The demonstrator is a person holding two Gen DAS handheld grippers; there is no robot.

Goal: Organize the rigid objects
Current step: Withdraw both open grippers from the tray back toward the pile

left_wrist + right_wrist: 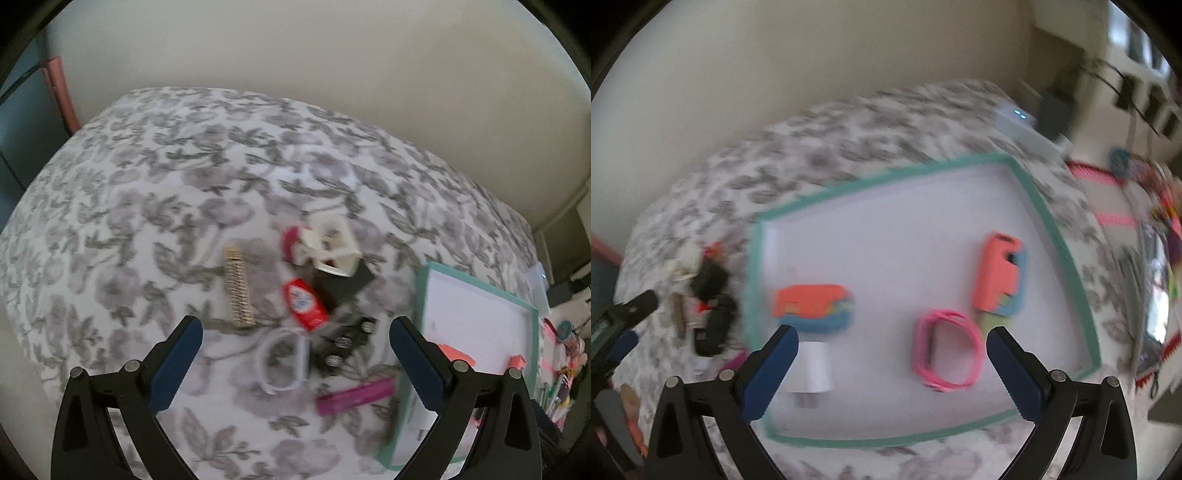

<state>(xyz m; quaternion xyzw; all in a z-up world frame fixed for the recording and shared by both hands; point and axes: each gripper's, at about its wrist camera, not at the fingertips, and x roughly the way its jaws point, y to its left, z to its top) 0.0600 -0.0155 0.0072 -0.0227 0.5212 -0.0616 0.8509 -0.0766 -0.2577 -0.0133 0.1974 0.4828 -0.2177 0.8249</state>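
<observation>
Left wrist view shows my left hand-held gripper wide open and holding nothing, hanging over a messy pile on the flowery bed: a red tube, a white loop, a comb and a pink bar. My right hand-held gripper is wide open and empty too, above the green-edged tray, where the pink band lies. To do this well, I think I should drop straight down on one thing from the pile, squeeze it in the middle, and carry it to a bare spot in the tray.

pink band | flat in teal-rimmed tray | white plug beside
</observation>
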